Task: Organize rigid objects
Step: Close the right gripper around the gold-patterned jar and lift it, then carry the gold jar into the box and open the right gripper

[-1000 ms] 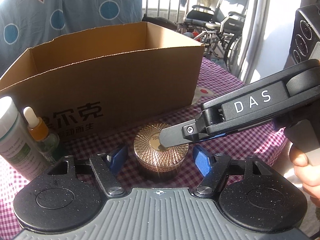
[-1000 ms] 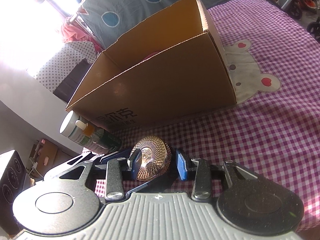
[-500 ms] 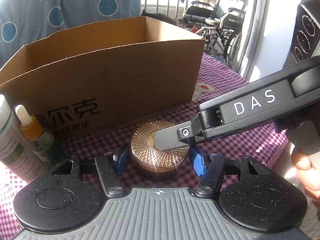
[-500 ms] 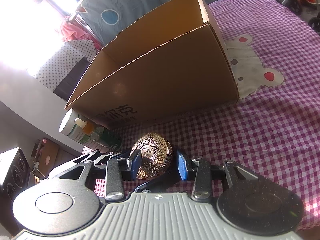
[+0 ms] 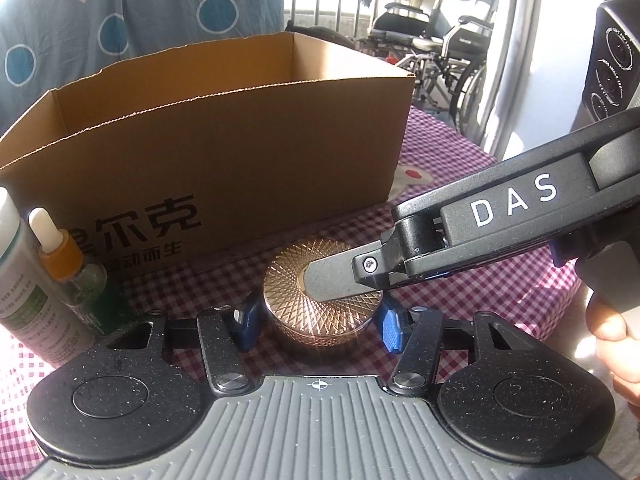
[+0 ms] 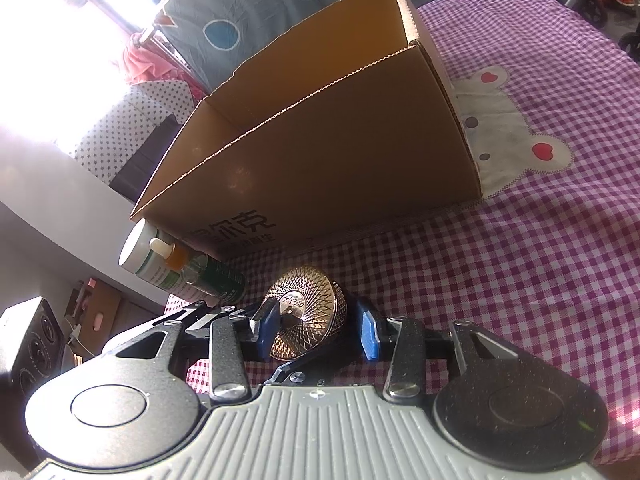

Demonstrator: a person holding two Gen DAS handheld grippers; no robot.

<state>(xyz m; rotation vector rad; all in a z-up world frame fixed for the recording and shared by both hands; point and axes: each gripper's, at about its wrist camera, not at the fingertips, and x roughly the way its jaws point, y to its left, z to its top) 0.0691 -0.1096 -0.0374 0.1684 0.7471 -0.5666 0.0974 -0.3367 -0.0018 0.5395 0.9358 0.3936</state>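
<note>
Copper jar [image 5: 320, 292] between left tool [image 5: 318, 322] pads (seemingly touching), box [image 5: 224, 152] behind

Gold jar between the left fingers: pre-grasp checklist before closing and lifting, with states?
1. Round gold jar with the diamond-pattern lid sits centred between the blue left fingers: ok.
2. Left gripper closed on the jar: not ok, gaps show on both sides.
3. Right gripper clear of the jar: not ok, its finger lies across the lid.
4. Jar upright on the purple checked cloth: ok.
5. White bottle and orange-collared dropper bottle clear of the left fingers: ok.
6. Room inside the open cardboard box: cannot tell, floor hidden.
</note>
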